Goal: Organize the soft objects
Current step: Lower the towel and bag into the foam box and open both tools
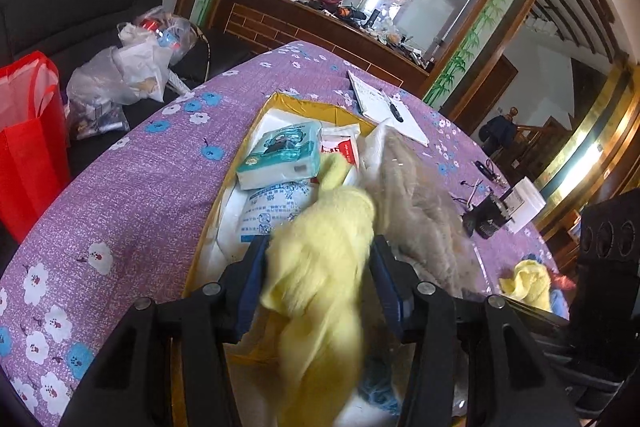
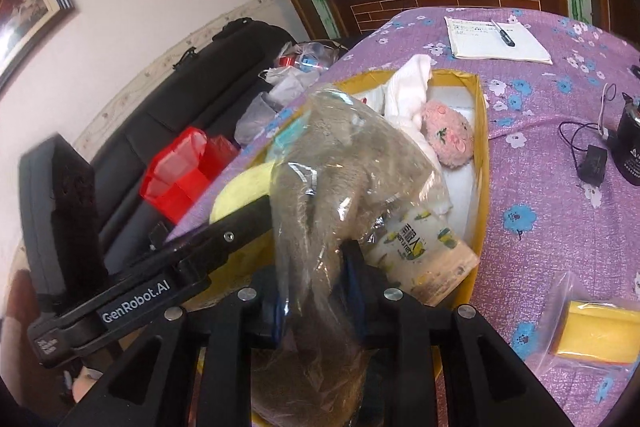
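Left hand-held gripper [image 1: 318,259]: pinching a yellow cloth [image 1: 320,267] between its blue pads, over the near end of the box [image 1: 280,99]; the cloth is blurred and its lower end runs out of frame.
Right hand-held gripper [image 2: 314,291]: pinching a grey plush [image 2: 320,195] sealed in a clear bag, held over the near left part of the box [image 2: 482,131]; the bag covers the pads, and its bottom is cut off by the frame.
Box: yellow walls, white lining, standing on the desk [image 1: 120,187] under a purple flowered cover; its near end is hidden behind both grippers.
Left view only: a teal tissue pack [image 1: 282,155] lying on a white printed packet [image 1: 272,207], a red-and-white packet [image 1: 340,147] beside it, and a second yellow cloth [image 1: 528,283] on the desk, well apart from the box to the right.
Right view only: a pink plush [image 2: 450,137] against the box's right wall, touching a white cloth [image 2: 408,87]; a lemon-print pack [image 2: 424,255] in the near right corner, half behind the bag; a bagged yellow sponge [image 2: 592,331] on the desk outside the box.
Both views: a notepad [image 2: 496,39] with a pen [image 2: 503,33] on it, beyond the box.
Hard to read: print on the packets is too small to make out.
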A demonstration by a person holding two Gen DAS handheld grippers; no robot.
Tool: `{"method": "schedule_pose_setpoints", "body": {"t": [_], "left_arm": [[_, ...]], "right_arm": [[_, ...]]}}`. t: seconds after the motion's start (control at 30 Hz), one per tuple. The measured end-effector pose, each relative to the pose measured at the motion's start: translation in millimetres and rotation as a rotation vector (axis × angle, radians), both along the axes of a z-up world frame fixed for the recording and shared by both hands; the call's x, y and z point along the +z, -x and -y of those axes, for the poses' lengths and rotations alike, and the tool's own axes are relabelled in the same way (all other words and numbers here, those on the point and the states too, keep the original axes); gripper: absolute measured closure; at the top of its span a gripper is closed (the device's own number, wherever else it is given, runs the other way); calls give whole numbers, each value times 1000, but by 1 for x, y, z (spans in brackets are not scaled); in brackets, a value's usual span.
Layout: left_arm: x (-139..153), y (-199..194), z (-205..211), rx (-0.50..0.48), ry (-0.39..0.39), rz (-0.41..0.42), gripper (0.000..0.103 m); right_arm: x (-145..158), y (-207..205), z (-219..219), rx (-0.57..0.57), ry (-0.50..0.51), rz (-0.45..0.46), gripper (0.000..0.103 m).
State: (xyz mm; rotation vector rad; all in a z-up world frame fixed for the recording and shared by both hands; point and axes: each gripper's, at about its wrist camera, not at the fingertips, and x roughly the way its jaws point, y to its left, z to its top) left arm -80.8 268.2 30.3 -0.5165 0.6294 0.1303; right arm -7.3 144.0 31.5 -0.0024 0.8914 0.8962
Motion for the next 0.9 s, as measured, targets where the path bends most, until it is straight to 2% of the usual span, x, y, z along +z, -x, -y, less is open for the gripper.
{"method": "schedule_pose_setpoints", "body": {"t": [0.2,0.27,0.37,0.4,0.53,0.73,0.9], "left_arm": [[0,0,-1,10,-9,14,36],[0,0,0,3,-5,20,31],[0,1,-2,-2,8,37,28],[0,2,-2,0,9,40,27],[2,4,-3,8,5,58,21],[4,9,-6,30,11,91,19],[5,17,-10,66,22,126,15]], "right_arm": [[0,9,3,13,0,78,68],[1,11,6,28,-9,89,63],[7,16,10,46,-25,102,51],[9,19,11,47,-30,110,44],[22,27,21,3,-39,189,29],[26,21,33,-23,-86,162,27],[33,18,47,-59,-173,153,25]]}}
